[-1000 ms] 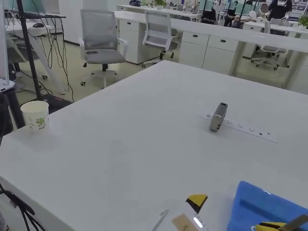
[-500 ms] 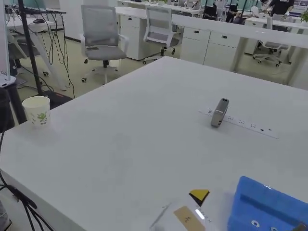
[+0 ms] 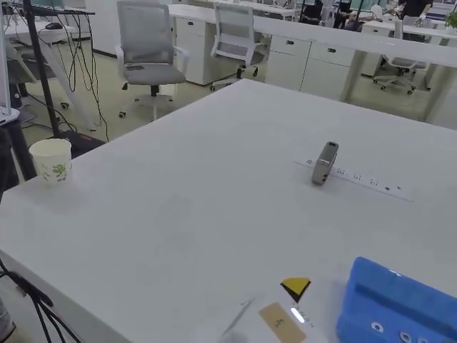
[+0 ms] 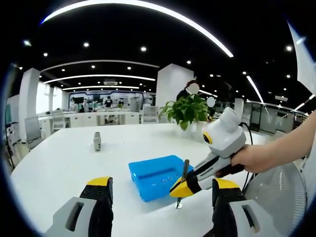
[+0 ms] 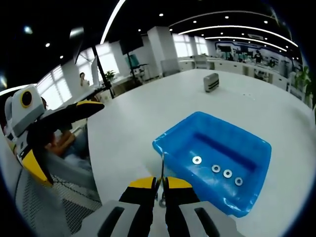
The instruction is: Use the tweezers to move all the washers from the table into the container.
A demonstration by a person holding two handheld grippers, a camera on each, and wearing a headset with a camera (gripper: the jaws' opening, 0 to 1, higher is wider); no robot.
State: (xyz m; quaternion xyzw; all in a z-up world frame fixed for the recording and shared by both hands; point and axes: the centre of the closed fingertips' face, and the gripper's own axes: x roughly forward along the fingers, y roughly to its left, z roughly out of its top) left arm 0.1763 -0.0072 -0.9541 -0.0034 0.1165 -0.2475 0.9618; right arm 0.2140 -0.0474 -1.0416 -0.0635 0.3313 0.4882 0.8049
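Table (image 3: pixel 178 214) is mostly bare, with wide free room across the middle and left. Obstacles: paper cup (image 3: pixel 51 158) at the left edge; grey box (image 3: pixel 323 163) on the power strip (image 3: pixel 364 184) at the far side; blue container (image 3: pixel 393 304) near right, walls raised, top open. The right gripper (image 4: pixel 178 188) with tweezers (image 5: pixel 161 168) stands just beside the container's wall, blocking that side.

- No legible text, brand, number or sign in any view.
- Paper cup (image 3: pixel 51 161) on the tabletop (image 3: pixel 178 214): green printed motif, no readable lettering.
- Tan tag (image 3: pixel 277 321) near the tabletop's front edge: dark marks, too small to read.
- Socket strip (image 3: pixel 371 183) set in the tabletop: small marks, too blurred to read.
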